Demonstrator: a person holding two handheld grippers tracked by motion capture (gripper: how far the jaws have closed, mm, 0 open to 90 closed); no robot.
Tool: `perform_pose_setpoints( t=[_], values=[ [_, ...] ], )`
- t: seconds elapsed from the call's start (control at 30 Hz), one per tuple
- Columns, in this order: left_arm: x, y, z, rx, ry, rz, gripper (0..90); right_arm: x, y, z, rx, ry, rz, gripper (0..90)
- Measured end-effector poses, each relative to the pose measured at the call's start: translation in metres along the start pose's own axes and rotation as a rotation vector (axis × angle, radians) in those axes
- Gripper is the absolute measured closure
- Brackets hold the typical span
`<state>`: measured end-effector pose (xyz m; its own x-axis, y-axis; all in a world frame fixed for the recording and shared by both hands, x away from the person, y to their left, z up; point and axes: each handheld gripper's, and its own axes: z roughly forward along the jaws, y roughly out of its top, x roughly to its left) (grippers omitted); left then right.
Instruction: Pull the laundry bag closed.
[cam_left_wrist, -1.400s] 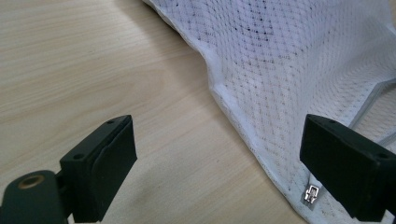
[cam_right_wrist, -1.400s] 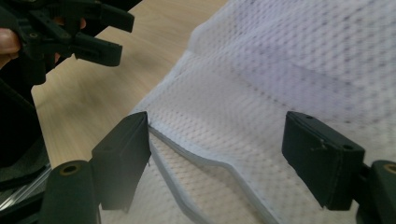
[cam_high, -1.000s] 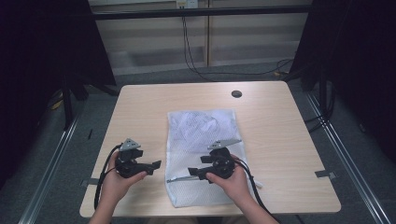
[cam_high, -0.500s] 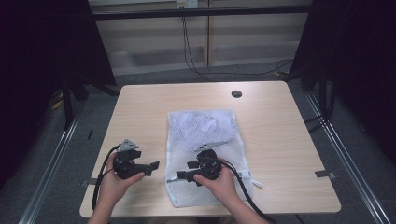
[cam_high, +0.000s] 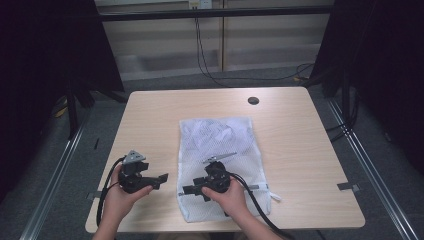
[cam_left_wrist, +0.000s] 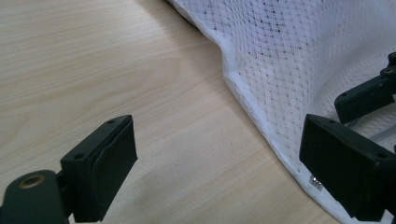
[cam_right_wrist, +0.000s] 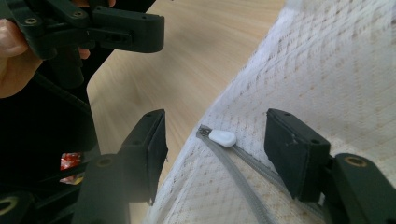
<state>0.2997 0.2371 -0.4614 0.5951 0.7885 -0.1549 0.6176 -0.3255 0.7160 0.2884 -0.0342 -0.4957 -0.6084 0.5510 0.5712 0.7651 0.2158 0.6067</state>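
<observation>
High view: a white mesh bag (cam_high: 220, 165) lies on the bench (cam_high: 300, 150); the right tool (cam_high: 186, 192) sits at the bag's 7 o'clock corner, the left tool (cam_high: 162, 178) just beside it.

Left gripper view: jaws wide apart, holding nothing.

Right gripper view: the right tool's jaws, just now closing, straddle the zipper pull (cam_right_wrist: 222, 137) without touching.

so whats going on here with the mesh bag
A person holds a gripper in each hand over a white mesh laundry bag lying flat on the wooden table. The right gripper has come down at the bag's near left corner, its jaws just closing around the white zipper pull without touching it yet. The left gripper waits open beside the bag's edge.
</observation>
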Motion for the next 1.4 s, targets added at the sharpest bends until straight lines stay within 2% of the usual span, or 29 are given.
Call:
perform_pose_setpoints(
  t=[0.57,0.77,1.13,1.3,1.4],
  values=[
    [0.001,0.0,-0.001,-0.001,-0.002,-0.002,11.5,-0.001,-0.002,0.014,0.051,0.01,0.011,49.6],
    [0.0,0.0,-0.001,0.002,0.011,0.001,11.5,0.0,-0.004,0.018,0.05,0.008,0.012,53.8],
    [0.0,0.0,0.0,0.008,0.011,0.003,11.7,0.003,-0.003,0.023,0.049,0.01,0.028,61.8],
    [0.0,0.0,0.0,0.005,0.011,0.001,11.8,0.005,-0.001,0.023,0.038,0.023,0.053,65.8],
    [0.001,0.0,-0.001,0.005,0.009,0.001,11.8,0.005,-0.002,0.025,0.041,0.026,0.048,66.2]
  ],
)
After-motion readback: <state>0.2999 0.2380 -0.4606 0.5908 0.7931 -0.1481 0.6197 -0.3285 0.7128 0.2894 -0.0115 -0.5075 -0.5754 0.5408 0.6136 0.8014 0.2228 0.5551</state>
